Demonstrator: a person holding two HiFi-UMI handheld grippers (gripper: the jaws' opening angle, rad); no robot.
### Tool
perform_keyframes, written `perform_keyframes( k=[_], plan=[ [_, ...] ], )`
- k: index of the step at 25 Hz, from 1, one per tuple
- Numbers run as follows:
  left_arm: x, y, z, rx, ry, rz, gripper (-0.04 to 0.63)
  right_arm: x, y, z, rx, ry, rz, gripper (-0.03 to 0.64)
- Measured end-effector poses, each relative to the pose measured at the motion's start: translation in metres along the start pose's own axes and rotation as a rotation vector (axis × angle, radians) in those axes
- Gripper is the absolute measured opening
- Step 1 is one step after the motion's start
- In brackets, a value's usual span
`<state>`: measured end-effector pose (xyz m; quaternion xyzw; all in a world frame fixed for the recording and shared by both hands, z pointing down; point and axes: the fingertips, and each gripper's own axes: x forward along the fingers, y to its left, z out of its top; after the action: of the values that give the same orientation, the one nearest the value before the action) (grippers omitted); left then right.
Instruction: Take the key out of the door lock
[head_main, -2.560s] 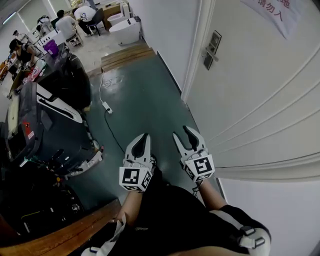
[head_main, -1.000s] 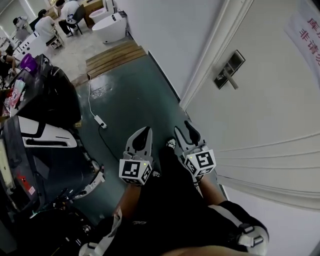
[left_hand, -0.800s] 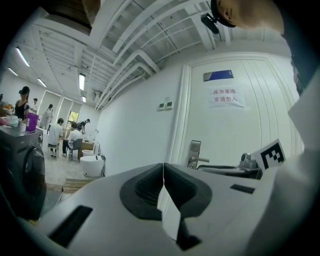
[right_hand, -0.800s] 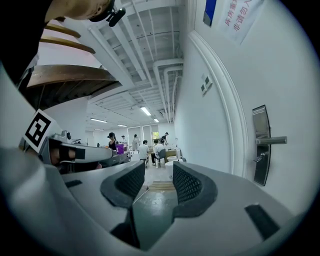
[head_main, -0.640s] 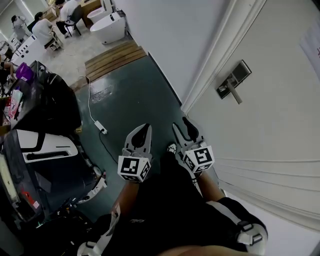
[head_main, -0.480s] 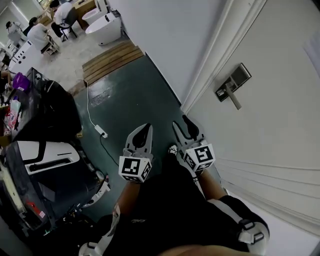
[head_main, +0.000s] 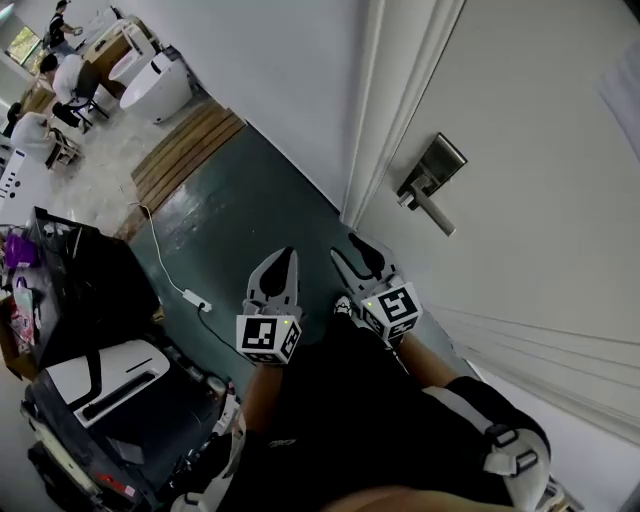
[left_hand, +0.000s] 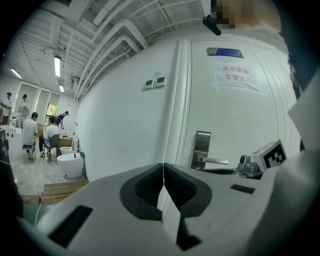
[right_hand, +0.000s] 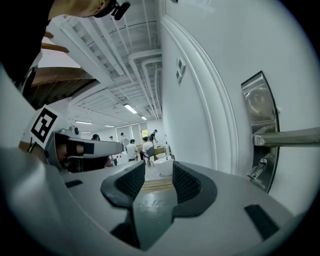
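Note:
The white door (head_main: 540, 150) fills the right of the head view. On it sits a steel lock plate (head_main: 434, 170) with a lever handle (head_main: 432, 213). In the right gripper view the lock plate (right_hand: 257, 107) and lever handle (right_hand: 290, 136) are close on the right, and a small key (right_hand: 257, 169) sticks out below the lever. My right gripper (right_hand: 159, 172) is open and empty, left of the lock and apart from it. My left gripper (left_hand: 163, 167) is shut on nothing, with the lock plate (left_hand: 201, 149) ahead of it. Both the left gripper (head_main: 283, 258) and right gripper (head_main: 352, 250) hang low, below the lock.
A paper sign (left_hand: 237, 77) hangs high on the door. The door frame (head_main: 390, 120) runs left of the lock. On the green floor lie a power strip (head_main: 195, 298) and its cable. Dark equipment (head_main: 90, 300) stands at the left. People sit by a white tub (head_main: 160, 85) far back.
The view has swung toward the door, and the lock now lies nearer, just above my grippers. Both grippers keep their pose, the left shut and the right open.

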<state>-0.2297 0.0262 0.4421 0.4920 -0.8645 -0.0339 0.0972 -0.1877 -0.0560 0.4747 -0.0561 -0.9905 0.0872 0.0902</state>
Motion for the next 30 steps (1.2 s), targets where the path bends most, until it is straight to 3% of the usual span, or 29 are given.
perform_keyframes(
  k=[5, 13, 24, 30],
  plan=[
    [0.032, -0.012, 0.008, 0.010, 0.020, -0.059, 0.025, 0.003, -0.027, 0.006, -0.019, 0.004, -0.040, 0.179],
    [0.085, -0.025, 0.011, 0.009, 0.064, -0.203, 0.025, 0.004, -0.065, -0.003, 0.043, 0.021, -0.166, 0.175],
    [0.172, -0.047, -0.011, 0.084, 0.177, -0.581, 0.025, 0.006, -0.119, -0.014, 0.132, 0.020, -0.495, 0.173],
    [0.199, -0.065, -0.026, 0.105, 0.243, -0.738, 0.025, -0.008, -0.135, -0.031, 0.251, 0.000, -0.630, 0.170]
  ],
)
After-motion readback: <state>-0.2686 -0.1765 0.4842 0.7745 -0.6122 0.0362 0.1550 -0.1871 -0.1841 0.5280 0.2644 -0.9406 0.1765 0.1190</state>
